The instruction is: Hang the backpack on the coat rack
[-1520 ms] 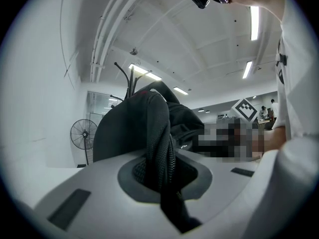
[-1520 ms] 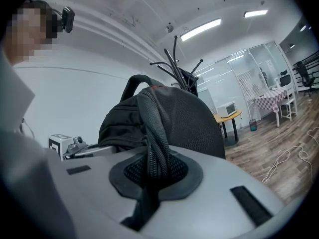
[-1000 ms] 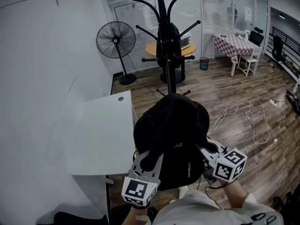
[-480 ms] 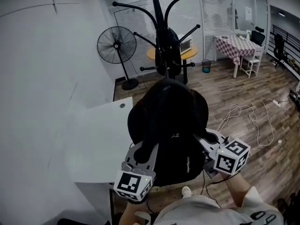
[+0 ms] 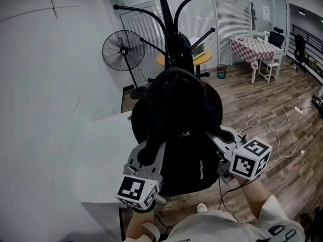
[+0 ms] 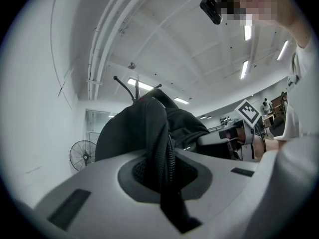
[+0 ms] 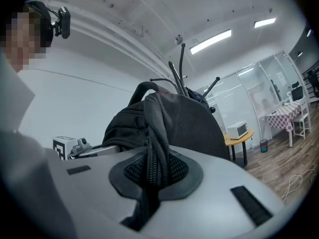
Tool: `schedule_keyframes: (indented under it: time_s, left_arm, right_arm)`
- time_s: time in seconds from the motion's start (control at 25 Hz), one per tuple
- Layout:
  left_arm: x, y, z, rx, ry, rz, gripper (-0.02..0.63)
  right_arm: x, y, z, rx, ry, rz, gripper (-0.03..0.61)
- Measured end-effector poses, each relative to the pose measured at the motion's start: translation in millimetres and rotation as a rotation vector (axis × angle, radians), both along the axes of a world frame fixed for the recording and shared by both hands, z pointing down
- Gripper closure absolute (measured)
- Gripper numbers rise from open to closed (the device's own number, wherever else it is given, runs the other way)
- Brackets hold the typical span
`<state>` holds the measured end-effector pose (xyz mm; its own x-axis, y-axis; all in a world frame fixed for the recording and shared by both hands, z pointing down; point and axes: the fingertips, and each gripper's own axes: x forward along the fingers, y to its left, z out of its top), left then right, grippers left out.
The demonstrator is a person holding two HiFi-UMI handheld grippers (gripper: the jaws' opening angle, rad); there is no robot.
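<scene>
Wood-plank floor [image 5: 262, 100] and white walls are seen behind a black coat rack [image 5: 169, 29] with curved metal prongs. A black fabric backpack [image 5: 181, 130], rounded in shape, is held up in front of the coat rack. The left gripper [image 5: 150, 154] is clamped narrow on one mesh-textured shoulder strap [image 6: 162, 153]. The right gripper [image 5: 218, 137] is clamped on the other strap [image 7: 154, 148]. A round wire fan [image 5: 121, 49] is stood left of the coat rack.

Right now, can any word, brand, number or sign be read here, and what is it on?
No text reads clearly.
On the backpack: small pale logo and a line of print, too small to read.
On the marker cubes: black-and-white patterns, no words.
On the shirt: dark print, cut off, unreadable.
</scene>
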<state>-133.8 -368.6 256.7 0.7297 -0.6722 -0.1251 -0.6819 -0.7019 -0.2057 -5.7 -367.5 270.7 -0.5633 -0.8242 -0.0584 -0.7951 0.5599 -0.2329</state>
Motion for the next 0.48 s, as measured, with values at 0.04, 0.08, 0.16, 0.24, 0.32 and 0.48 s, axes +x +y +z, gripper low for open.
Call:
schedule_keyframes:
  time_s: [0.04,0.08,0.16,0.24,0.32,0.48]
  left_arm:
    - [1,-3,-3,0.003,0.002,0.001,0.58]
    - [2,-6,-6,0.004,0.003,0.001,0.58]
    - [4,-13,-11,0.009,0.005,0.003,0.58]
    - [8,-20,-14,0.012,0.009,0.01,0.58]
    - [10,-30,-18,0.006,0.015,0.016,0.58]
    - [15,-50,-15,-0.014,0.026,0.024,0.578]
  right_arm:
    - [1,-3,-3,0.003,-0.003,0.003,0.546]
    - [2,-5,-5,0.006,-0.007,0.006,0.546]
    - [5,-10,-10,0.016,-0.015,0.01,0.546]
    - [8,-17,-14,0.024,-0.022,0.015,0.546]
    - [11,-25,-17,0.025,-0.028,0.021,0.546]
    - [16,-43,-16,0.015,-0.037,0.029,0.546]
